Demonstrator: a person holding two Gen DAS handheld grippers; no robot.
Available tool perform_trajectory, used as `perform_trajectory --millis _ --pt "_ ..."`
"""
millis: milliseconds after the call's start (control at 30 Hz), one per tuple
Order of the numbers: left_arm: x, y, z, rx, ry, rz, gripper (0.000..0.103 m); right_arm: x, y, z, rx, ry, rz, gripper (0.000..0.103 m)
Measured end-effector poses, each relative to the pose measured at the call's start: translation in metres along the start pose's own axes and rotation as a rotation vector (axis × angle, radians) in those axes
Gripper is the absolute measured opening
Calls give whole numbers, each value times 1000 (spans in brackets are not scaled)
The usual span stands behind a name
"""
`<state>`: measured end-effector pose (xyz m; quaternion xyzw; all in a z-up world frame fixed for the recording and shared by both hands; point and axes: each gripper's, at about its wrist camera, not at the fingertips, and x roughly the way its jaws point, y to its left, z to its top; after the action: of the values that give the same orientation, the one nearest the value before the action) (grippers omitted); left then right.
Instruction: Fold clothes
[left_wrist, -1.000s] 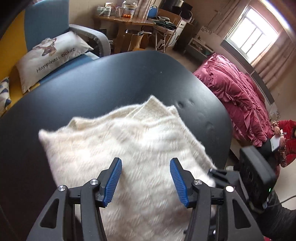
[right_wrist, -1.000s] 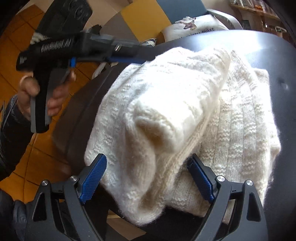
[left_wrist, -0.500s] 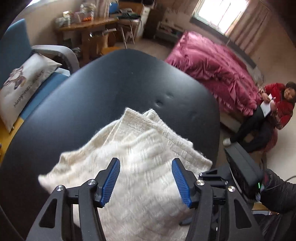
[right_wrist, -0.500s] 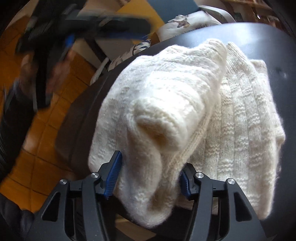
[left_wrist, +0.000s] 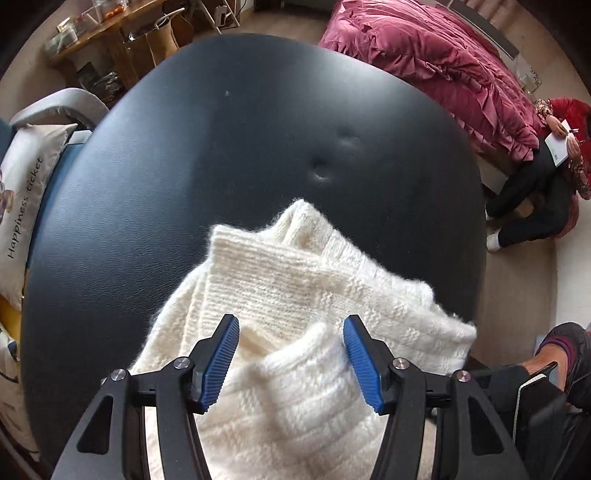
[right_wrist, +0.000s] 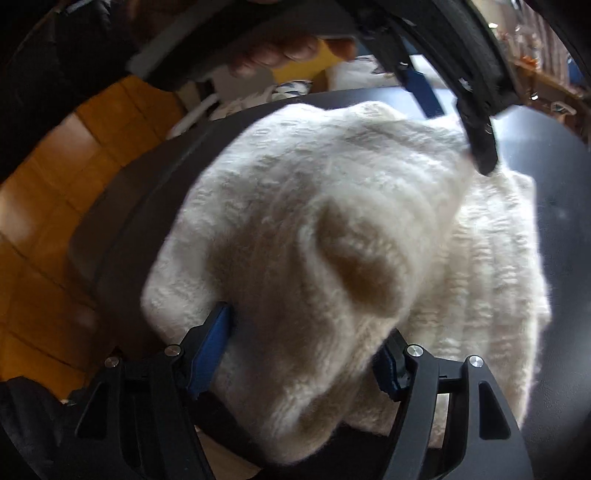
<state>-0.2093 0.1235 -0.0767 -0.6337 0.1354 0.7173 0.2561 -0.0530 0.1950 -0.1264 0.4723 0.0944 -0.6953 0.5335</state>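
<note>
A cream knitted sweater (left_wrist: 295, 280) lies folded on the near part of a black padded table (left_wrist: 221, 147). My left gripper (left_wrist: 291, 354) points down at it and is open, with a thick ribbed fold lying loose between the blue pads. In the right wrist view the same sweater (right_wrist: 332, 229) bulges up between the pads of my right gripper (right_wrist: 303, 350). Both pads press into the bulky fold while the jaws are opening. One finger (right_wrist: 480, 147) of the left gripper comes down from above and touches the sweater's far side. A hand (right_wrist: 273, 55) holds that gripper.
A pink bed cover (left_wrist: 424, 55) lies beyond the table. A person in red (left_wrist: 554, 166) sits on the floor beside it. A printed cushion (left_wrist: 26, 206) rests on a chair at the left. Orange flooring (right_wrist: 55, 221) shows past the table's left edge.
My left gripper swung across and tilted down over the sweater's near fold. My right gripper closed in on the thick fold, which now fills its jaws and looms closer.
</note>
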Motion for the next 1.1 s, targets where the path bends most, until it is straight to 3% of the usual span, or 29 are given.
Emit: perform_trajectory --millis 300,367,433,467,500,600,867,933,1033,1100 --pt "8 8 -17 -3 69 15 60 9 8 9 -20 37 -47 71" --pt "9 11 -19 -24 70 8 59 4 9 8 -25 30 -45 60" --pt "6 9 -24 -21 55 -9 52 -4 11 6 -31 23 -39 39" --pt "4 8 -28 -17 43 -14 42 -6 11 8 -23 17 -34 37" --pt "1 8 -32 -20 28 -23 27 -8 10 10 -15 11 -28 36" --pt "-16 13 -47 -59 -59 -60 15 -14 10 14 5 -11 -29 26" --pt "-68 27 -89 -154 -300 -116 12 -30 31 29 -56 -54 -109 22" --pt "-89 28 -97 -165 -380 -123 12 -37 41 35 -109 -71 -155 21" --pt "-107 26 -80 -194 -475 -108 12 -49 58 42 -236 -96 -271 20" --pt "-98 28 -69 -234 -480 -109 14 -48 56 44 -287 -81 -365 20"
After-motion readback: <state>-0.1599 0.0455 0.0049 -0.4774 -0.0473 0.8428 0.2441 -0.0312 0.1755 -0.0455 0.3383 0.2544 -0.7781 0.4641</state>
